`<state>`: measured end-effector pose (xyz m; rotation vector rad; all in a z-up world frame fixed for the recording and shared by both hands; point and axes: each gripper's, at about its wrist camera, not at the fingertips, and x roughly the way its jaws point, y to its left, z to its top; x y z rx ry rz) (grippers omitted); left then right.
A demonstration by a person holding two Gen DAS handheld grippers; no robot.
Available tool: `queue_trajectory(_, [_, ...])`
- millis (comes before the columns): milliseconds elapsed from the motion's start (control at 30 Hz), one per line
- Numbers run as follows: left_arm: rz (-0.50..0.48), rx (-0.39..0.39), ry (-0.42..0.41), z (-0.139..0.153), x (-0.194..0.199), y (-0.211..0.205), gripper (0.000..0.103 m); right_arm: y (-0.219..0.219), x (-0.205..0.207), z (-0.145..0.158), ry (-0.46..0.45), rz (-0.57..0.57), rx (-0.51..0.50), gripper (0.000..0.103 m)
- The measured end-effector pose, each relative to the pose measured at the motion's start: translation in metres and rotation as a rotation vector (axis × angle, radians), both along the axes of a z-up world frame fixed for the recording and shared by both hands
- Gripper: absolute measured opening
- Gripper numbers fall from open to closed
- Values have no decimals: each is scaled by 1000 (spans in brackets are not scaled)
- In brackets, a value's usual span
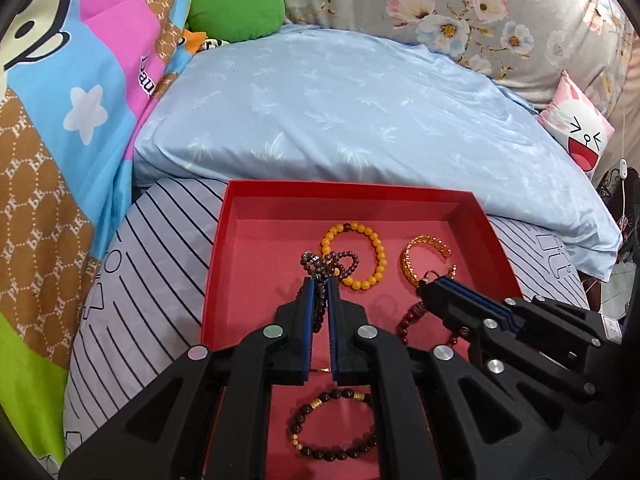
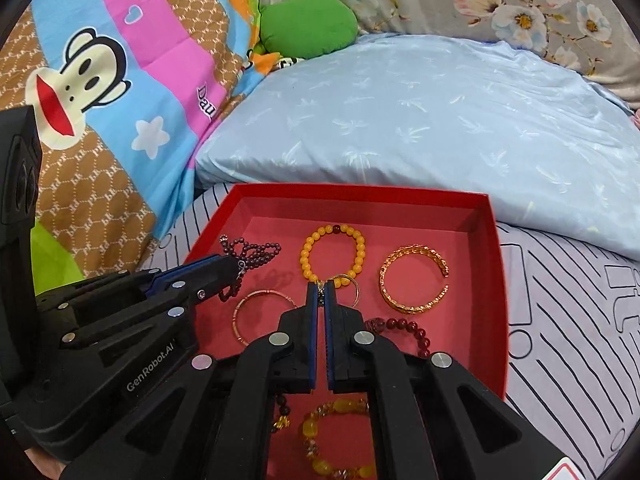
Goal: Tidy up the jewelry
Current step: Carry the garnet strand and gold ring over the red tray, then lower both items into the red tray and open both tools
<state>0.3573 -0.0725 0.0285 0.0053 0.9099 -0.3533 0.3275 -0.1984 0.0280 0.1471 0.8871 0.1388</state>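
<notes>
My left tongs (image 1: 320,280) pinching the purple bead strand (image 1: 325,266) over the red box (image 2: 486,240) on the bed, my right tongs (image 2: 320,284) pressed on a small charm, thin rose-gold bangle (image 2: 256,314) showing only in right view, dark bead bracelet (image 1: 332,426) clearest in left.

Box (image 2: 486,240) on striped sheet (image 2: 568,320), pillow (image 2: 400,120) behind it. In box: yellow bead bracelet (image 2: 332,254) at back centre, open cuff (image 2: 414,280) right of it, purple bead string (image 2: 250,256) left, thin bangle (image 2: 256,314) nearer front.
</notes>
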Motion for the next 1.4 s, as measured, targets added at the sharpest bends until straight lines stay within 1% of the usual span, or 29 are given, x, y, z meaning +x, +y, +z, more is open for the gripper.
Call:
queue_trajectory(200, [0,25,1,-10,4,-2,6,-4,7,-8,17,-17,8,5])
queue_trajectory(267, [8,28,-8,-10,3,-2,8,-5,6,-7,13,-23,7,8])
queue_trajectory(300, [11,27,-15,-9,3,-1,8,-6,5,-7,12,-27,5,9])
queue_trajectory(400, [25,42,-29,-6,1,-1,17,-6,2,-4,7,-32,8,10])
queue_trajectory(433, [28,41,-31,-5,0,0,22,-7,-1,-1,-1,-36,5,13])
queue_trajectory(467, [32,40,-34,-3,0,1,28,-7,-3,1,-8,-37,2,18])
queue_trajectory(500, [36,40,-36,-2,-1,1,31,-6,-5,2,-14,-37,-1,20])
queue_trajectory(533, [40,40,-44,0,-4,2,33,-6,-9,5,-24,-38,-9,21])
queue_trajectory(667, [39,44,-56,8,-12,3,34,-7,-23,16,-49,-37,-17,22])
queue_trajectory(800, [43,32,-70,19,-25,6,34,-9,-42,28,-70,-40,-6,24])
queue_trajectory(867, [42,25,-78,26,-34,6,35,-11,-56,35,-86,-48,-11,27])
queue_trajectory(933, [36,28,-88,32,-45,6,35,-11,-67,40,-95,-47,-17,27])
queue_trajectory(1033, [27,40,-102,39,-61,5,40,-11,-89,46,-104,-42,-33,27])
queue_trajectory(1133, [16,30,-109,46,-79,6,40,-10,-111,50,-108,-38,-46,27])
queue_trajectory(1267, [7,32,-110,47,-108,11,41,-15,-145,45,-91,-46,-36,28])
queue_trajectory(1400, [7,38,-87,38,-135,20,42,-21,-178,30,-51,-54,-38,28])
